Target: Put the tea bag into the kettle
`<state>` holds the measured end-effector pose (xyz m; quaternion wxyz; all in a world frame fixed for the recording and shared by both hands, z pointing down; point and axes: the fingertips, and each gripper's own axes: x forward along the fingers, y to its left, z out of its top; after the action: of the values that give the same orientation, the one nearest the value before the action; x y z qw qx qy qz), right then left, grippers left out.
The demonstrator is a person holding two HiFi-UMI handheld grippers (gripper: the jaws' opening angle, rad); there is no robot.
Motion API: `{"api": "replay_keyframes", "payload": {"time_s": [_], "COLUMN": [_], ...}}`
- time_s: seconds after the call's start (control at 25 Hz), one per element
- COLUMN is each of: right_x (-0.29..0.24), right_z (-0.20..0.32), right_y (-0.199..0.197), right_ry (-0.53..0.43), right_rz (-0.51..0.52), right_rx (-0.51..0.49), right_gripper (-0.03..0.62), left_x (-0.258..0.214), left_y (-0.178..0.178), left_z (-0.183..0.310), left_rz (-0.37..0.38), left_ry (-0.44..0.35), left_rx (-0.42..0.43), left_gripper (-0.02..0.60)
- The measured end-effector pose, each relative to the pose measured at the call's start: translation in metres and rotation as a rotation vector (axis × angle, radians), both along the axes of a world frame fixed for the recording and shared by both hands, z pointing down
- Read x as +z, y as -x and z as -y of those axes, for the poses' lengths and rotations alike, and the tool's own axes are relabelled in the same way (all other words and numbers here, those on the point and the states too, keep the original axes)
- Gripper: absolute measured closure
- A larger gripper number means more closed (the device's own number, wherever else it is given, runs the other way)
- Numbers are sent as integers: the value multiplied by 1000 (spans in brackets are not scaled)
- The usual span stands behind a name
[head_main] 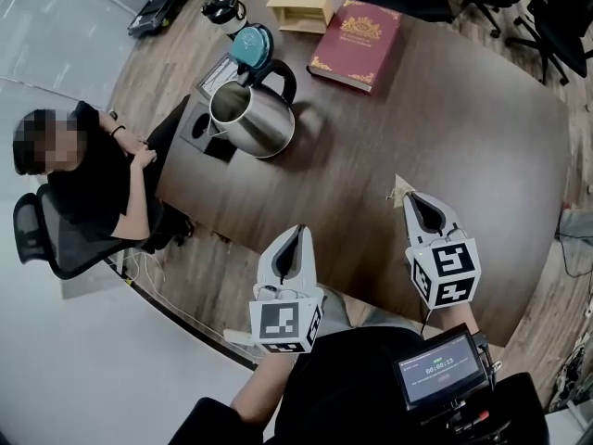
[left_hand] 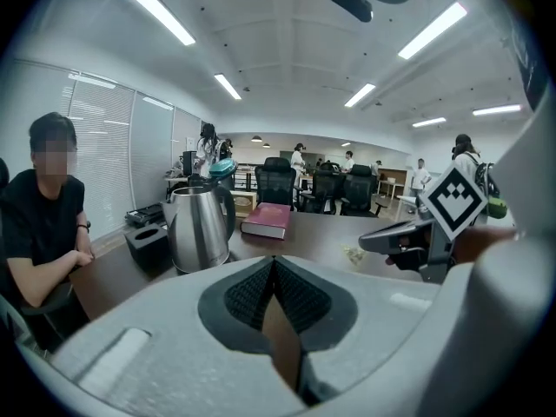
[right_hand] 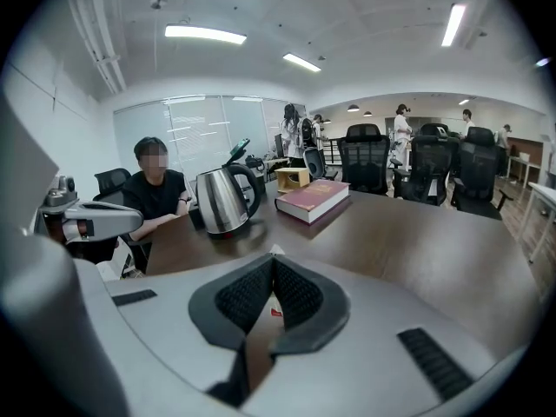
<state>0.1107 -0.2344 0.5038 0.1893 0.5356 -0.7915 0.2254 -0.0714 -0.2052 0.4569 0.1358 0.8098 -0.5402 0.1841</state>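
- Right gripper view: right gripper [right_hand: 274,264] pinches the tea bag [right_hand: 275,252].
- Open kettle [head_main: 252,119] stands ahead-left, by the tabletop's [head_main: 445,109] left edge.
- Left gripper [left_hand: 274,264], jaws pressed together and empty, looks nearer.

Glossy steel kettle [head_main: 269,128]; matt, seemingly wooden table [head_main: 445,128]

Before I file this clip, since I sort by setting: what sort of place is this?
Probably an open-plan office or meeting area: a large dark wooden table, black swivel office chairs and long ceiling strip lights.
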Motion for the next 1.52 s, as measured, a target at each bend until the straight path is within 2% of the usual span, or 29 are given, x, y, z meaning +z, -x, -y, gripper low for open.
{"api": "replay_keyframes", "payload": {"time_s": [0.36, 0.8, 1.52], "right_x": [-46, -95, -123], "right_z": [-10, -16, 6], "right_y": [15, 55, 191], "right_ry": [-56, -113, -166], "right_rz": [-8, 1, -27], "right_rx": [-55, -83, -53], "right_gripper": [585, 585, 585], "left_x": [-26, -51, -73], "left_y": [22, 48, 182], "left_z": [-6, -4, 33], "left_rz": [-9, -19, -65], "left_ry": [-42, -76, -142], "left_rx": [-43, -35, -17], "left_gripper": [575, 575, 575]}}
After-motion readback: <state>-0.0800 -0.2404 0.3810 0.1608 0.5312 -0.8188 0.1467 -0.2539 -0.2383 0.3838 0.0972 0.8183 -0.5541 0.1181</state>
